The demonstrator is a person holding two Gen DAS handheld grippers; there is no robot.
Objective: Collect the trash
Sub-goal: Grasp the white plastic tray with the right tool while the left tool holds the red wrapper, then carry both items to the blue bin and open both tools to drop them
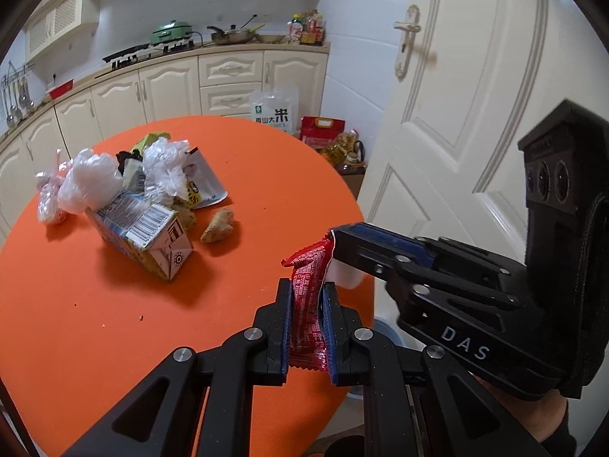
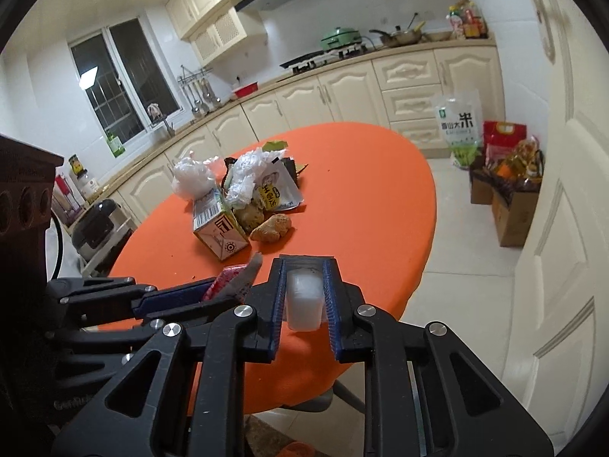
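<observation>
My left gripper point(image 1: 307, 285) is shut on a red snack wrapper point(image 1: 306, 304), which stands upright between its blue pads above the near edge of the orange round table point(image 1: 266, 167). My right gripper point(image 2: 306, 262) is shut on a small white translucent plastic piece point(image 2: 304, 299). In the left wrist view the right gripper point(image 1: 348, 266) comes in from the right, close to the wrapper's top. Further back on the table lies a trash pile: a crushed milk carton point(image 1: 144, 232), crumpled white plastic bags point(image 1: 91, 184), a snack pouch point(image 1: 201, 186) and a brown food lump point(image 1: 217, 224).
A white door point(image 1: 456, 114) stands close on the right. On the floor by the cabinets are a rice bag point(image 2: 458, 125) and cardboard boxes point(image 2: 510, 205) holding groceries. Cream kitchen cabinets point(image 2: 342, 91) run behind the table. A rice cooker point(image 2: 97, 224) sits at the left.
</observation>
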